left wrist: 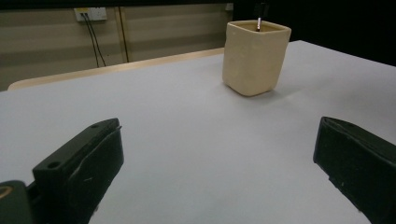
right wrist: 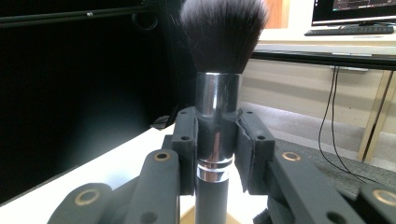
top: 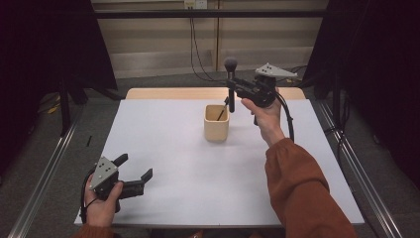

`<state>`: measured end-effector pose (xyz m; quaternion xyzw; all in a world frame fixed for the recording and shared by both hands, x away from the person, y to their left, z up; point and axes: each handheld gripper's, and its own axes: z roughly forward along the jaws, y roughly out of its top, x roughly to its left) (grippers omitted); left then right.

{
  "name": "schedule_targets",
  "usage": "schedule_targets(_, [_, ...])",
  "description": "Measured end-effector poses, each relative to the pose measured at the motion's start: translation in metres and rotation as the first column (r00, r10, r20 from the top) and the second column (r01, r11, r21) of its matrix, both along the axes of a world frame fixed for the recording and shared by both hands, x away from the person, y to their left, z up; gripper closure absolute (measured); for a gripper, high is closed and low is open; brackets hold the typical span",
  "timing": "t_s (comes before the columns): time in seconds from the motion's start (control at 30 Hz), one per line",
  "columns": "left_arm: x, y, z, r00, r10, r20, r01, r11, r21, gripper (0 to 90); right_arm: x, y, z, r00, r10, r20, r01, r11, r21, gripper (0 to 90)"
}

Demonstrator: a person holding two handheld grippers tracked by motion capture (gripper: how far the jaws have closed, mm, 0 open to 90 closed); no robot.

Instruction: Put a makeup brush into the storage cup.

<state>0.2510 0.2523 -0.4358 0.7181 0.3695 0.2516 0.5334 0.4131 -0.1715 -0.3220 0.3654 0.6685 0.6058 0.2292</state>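
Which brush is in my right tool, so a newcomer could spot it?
Start at the beige cup in the middle of the white table. Just above it, the right tool clamps an upright makeup brush. Unlike the thin stick leaning inside the cup, it has a chrome collar and fluffy dark bristles.

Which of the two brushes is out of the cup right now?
The big fluffy makeup brush, held upright in the right gripper above the table. The thin brush leans inside the beige cup.

- Makeup brush (right wrist: pixel 218 93): soft dark bristles, glossy metal ferrule, matt black handle.
- Cup (left wrist: pixel 255 56): matt beige, smooth, faintly uneven walls.
- Table (top: pixel 198 163): smooth matt pale top.
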Motion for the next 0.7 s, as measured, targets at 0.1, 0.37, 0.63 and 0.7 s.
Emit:
schedule_targets(0.1, [0.0, 0.0, 0.0, 1.0, 0.004, 0.001, -0.004, 1.0, -0.006, 1.8, 0.003, 0.007, 0.002, 1.0, 0.007, 0.007, -0.006, 1.0, -0.011, 71.9])
schedule_targets(0.37, [0.001, 0.002, -0.001, 1.0, 0.002, -0.005, -0.002, 1.0, -0.008, 1.8, 0.014, 0.016, 0.002, 0.9999, -0.001, 0.011, 0.001, 1.0, -0.032, 71.9])
schedule_targets(0.63, [0.0, 0.001, -0.001, 1.0, 0.006, 0.005, -0.006, 0.9999, -0.015, 1.8, 0.024, 0.022, -0.009, 0.9999, -0.001, -0.012, 0.001, 0.999, -0.052, 71.9])
schedule_targets(0.7, [0.0, 0.001, 0.0, 1.0, 0.004, 0.009, -0.004, 0.9999, -0.013, 1.8, 0.025, 0.022, -0.011, 0.9999, -0.002, -0.014, 0.002, 0.999, -0.053, 71.9])
